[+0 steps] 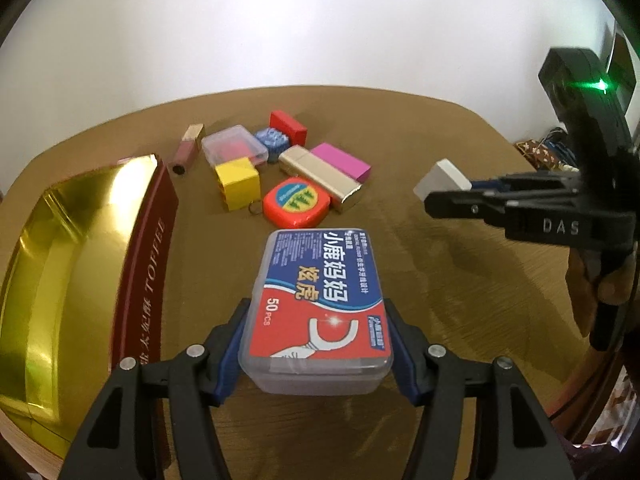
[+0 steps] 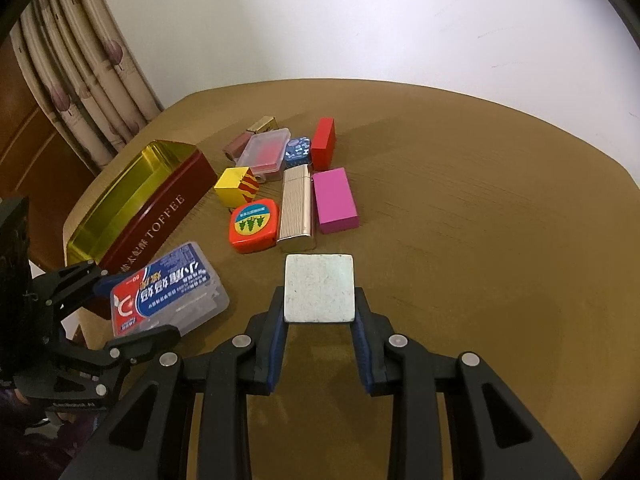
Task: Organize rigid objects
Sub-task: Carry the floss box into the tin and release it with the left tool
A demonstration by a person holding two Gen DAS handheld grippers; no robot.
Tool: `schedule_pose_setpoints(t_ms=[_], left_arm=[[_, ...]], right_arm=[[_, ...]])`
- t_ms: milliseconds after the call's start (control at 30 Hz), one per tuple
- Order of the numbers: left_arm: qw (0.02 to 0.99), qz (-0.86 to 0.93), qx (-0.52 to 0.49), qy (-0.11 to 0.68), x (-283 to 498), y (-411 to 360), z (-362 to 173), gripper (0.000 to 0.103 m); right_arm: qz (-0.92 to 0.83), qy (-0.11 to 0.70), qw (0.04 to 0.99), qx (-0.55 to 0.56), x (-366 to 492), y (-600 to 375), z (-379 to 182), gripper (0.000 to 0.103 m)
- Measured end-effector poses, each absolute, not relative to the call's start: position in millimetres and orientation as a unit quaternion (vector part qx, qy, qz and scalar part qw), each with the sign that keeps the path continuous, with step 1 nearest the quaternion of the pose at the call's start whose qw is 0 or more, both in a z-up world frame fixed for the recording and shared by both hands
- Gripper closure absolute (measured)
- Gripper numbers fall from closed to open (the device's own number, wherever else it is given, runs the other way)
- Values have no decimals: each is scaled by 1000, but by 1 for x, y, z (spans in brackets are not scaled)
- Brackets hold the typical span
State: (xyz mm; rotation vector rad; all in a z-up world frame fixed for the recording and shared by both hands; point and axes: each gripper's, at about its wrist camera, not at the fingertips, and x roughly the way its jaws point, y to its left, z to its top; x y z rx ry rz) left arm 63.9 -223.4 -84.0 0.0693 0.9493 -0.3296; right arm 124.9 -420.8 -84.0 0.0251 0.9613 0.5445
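Left gripper [image 1: 316, 344] clamping floss box [image 1: 320, 296] by both long sides, holding it just right of toffee tin [image 1: 148, 248]; box possibly lifted off table [image 1: 460, 272], contact unclear. Right gripper [image 2: 320, 312] pinching white block [image 2: 319, 289] between blue pads [image 2: 276, 344]. Beyond, orange tape measure [image 2: 253, 225], gold lighter [image 2: 295, 208], pink block [image 2: 334, 200], yellow cube [image 2: 237, 186] sitting clustered. Farther back: clear case [image 2: 265, 152], blue cube [image 2: 298, 151], red block [image 2: 323, 143].

White wall [image 2: 360, 20], patterned curtain [image 2: 76, 64], brown table [image 2: 480, 240]
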Motion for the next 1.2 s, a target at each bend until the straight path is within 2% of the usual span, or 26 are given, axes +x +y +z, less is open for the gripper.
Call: schedule_pose_setpoints(t_ms=[267, 533, 700, 867, 1200], left_arm=[[883, -155, 22, 442, 65, -213, -47, 41], [893, -92, 6, 440, 88, -135, -4, 41], [886, -54, 7, 461, 125, -80, -20, 41], [866, -38, -6, 498, 165, -42, -58, 41], [860, -9, 45, 507, 193, -35, -92, 40]], right_arm=[[257, 439, 861, 26, 114, -430, -70, 75], [297, 406, 864, 17, 104, -397, -39, 75], [326, 389, 862, 11, 98, -365, -23, 75], [338, 389, 857, 9, 99, -343, -21, 75], [360, 392, 847, -4, 108, -303, -16, 75]])
